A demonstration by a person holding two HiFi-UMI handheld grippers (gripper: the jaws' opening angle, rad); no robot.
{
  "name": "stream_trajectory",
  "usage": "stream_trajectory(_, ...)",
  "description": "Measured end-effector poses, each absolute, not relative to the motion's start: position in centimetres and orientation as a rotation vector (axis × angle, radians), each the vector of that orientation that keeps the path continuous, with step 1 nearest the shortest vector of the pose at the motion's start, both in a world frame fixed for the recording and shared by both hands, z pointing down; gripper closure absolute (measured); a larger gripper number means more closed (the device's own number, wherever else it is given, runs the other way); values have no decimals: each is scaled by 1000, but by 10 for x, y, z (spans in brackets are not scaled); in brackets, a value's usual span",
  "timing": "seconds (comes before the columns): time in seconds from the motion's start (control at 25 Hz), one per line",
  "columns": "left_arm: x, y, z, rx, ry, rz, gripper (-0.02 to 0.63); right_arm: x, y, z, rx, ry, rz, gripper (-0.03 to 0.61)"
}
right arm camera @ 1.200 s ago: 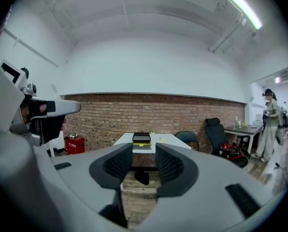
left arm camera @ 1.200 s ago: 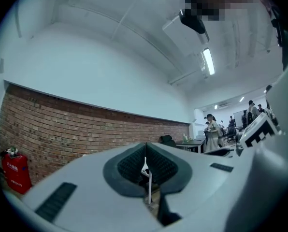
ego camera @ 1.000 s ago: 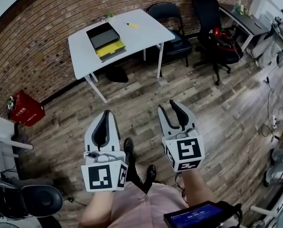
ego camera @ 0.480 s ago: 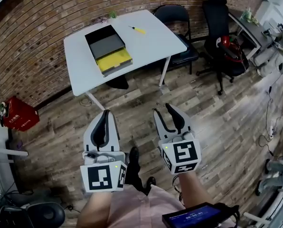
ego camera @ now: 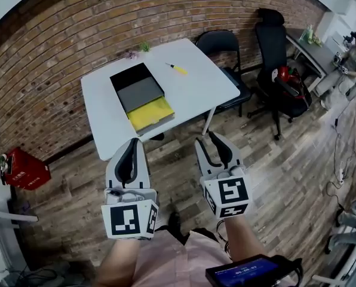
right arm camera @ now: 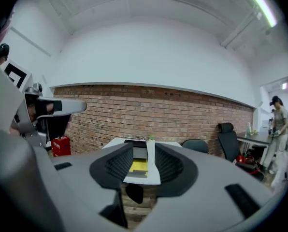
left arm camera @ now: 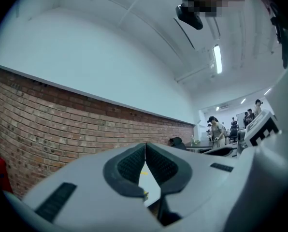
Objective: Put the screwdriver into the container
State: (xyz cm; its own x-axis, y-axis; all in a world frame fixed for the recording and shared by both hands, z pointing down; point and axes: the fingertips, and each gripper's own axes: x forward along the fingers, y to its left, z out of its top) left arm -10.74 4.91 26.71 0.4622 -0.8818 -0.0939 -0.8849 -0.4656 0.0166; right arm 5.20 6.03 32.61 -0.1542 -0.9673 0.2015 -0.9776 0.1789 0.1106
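**Room stock: screwdriver on the table, both grippers empty and short of it**

Head view.
- One white table (ego camera: pixel 196 94) stands against a brick wall (ego camera: pixel 58 46) on a wood-plank floor (ego camera: pixel 273 160).
- One container (ego camera: pixel 142 97), with black, grey and yellow sections, sits on the table's left half.
- One yellow-handled screwdriver (ego camera: pixel 178 69) lies flat on the table, to the container's right and apart from it, toward the wall.
- One black folding chair (ego camera: pixel 223 43) and one black office chair (ego camera: pixel 279 70) stand to the right of the table.
- A second table (ego camera: pixel 312 46) stands further right, with a person (ego camera: pixel 352 55) at it.
- One red box (ego camera: pixel 24 169) sits on the floor at the left.
- Your left gripper (ego camera: pixel 133 142) and right gripper (ego camera: pixel 209 138) hang over the floor on the near side of the table, touching nothing.

Left gripper view.
- The jaws meet at the tips with nothing between them.
- Beyond them you see brick below a white wall and a ceiling strip light (left arm camera: pixel 217 58).
- Several people (left arm camera: pixel 216 129) stand at the far end of the room.

Right gripper view.
- The jaws stand apart and are closing, with nothing between them.
- Through the gap you see the table and container, well ahead.
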Motion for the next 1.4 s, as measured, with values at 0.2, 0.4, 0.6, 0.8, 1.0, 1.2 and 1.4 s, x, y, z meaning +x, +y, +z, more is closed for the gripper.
stream_trajectory(0.2, -99, 25, 266, -2682, 1560, 153, 600, 62, 40, 320, 1914, -2191, 46, 434)
stream_trajectory(0.4, -88, 8, 279, -2722, 1540, 135, 600, 73, 26, 327, 1925, -2163, 57, 434)
stream_trajectory(0.6, -65, -15, 291, -2746, 1526, 96, 600, 93, 3, 333, 1925, -2150, 59, 434)
stream_trajectory(0.8, -43, -55, 306, -2743, 1552, 53, 600, 118, -39, 351, 1903, -2160, 103, 434)
stream_trajectory(1.0, -20, -109, 322, -2711, 1631, -6, 600, 146, -98, 374, 1833, -2193, 156, 434)
stream_trajectory(1.2, -2, -160, 325, -2632, 1742, -57, 601, 172, -163, 385, 1737, -2253, 178, 433)
stream_trajectory(1.4, 5, -196, 311, -2530, 1850, -62, 600, 183, -221, 373, 1647, -2334, 152, 433)
